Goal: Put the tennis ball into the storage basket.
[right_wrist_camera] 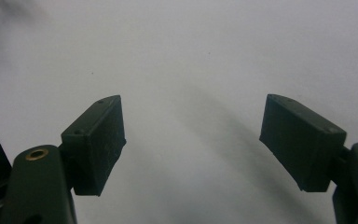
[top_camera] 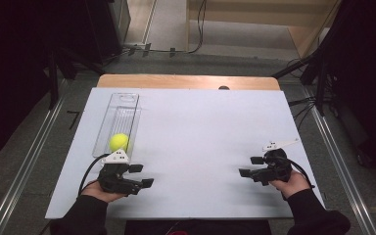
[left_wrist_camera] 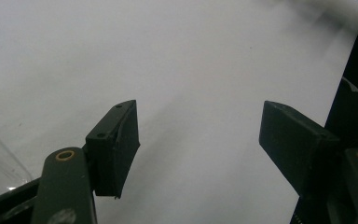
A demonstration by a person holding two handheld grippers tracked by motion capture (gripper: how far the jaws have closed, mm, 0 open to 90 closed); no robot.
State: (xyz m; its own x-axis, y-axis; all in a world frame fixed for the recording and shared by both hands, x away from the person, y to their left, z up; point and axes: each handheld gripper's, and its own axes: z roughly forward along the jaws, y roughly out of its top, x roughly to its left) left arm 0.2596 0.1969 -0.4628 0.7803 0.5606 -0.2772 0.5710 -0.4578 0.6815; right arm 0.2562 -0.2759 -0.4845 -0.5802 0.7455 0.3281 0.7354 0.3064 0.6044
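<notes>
While both hands rest low on the white rectangular table board [top_camera: 196, 127], the left gripper [top_camera: 142, 175] has its jaws spread wide with nothing between them. The right gripper [top_camera: 251, 166] is likewise spread and empty. A yellow-green tennis ball [top_camera: 119, 142] lies at the near end of the clear oblong plastic tray [top_camera: 122, 100], just beyond the left gripper and not touching it.
</notes>
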